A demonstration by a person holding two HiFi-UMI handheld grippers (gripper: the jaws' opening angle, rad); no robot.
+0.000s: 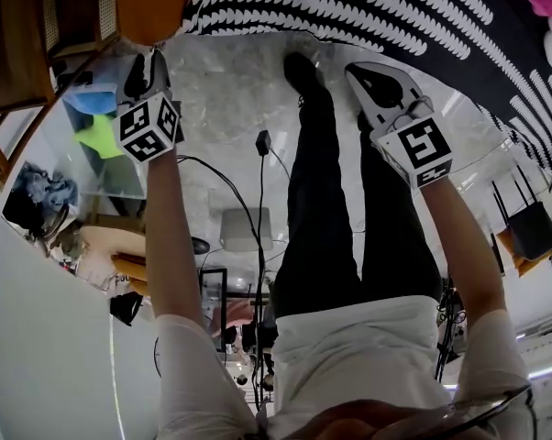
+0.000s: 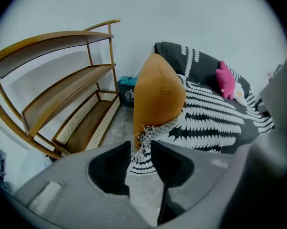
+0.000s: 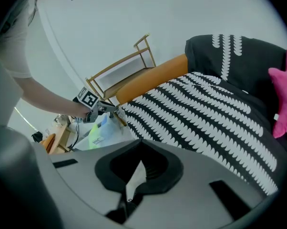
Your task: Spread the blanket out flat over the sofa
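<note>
Blanket (image 2: 208,118) between parted claw (image 2: 140,149) (left)

The blanket (image 2: 215,118) lies on the sofa (image 2: 155,94); a shelf (image 2: 86,123) stands left of the sofa, and a cushion (image 2: 224,80) rests on the blanket's right part.

Room corner by the wooden shelf: pale wall, glossy floor.
Shelf (image 2: 67,89) has three curved boards on bent wooden posts, with cane weave round the bottom tier, and stands against a plain pale wall (image 2: 191,18). Just right of the shelf is a teal bin (image 2: 127,92), then the sofa (image 2: 158,94) with its orange arm. Floor (image 1: 230,99) is grey marbled stone, and it catches an even, soft light. In front of the shelf, on the floor, sits a clear box (image 1: 111,177) with blue and green contents. Farther out from the shelf, black cables (image 1: 261,246) trail past a small grey box (image 1: 246,229).
</note>
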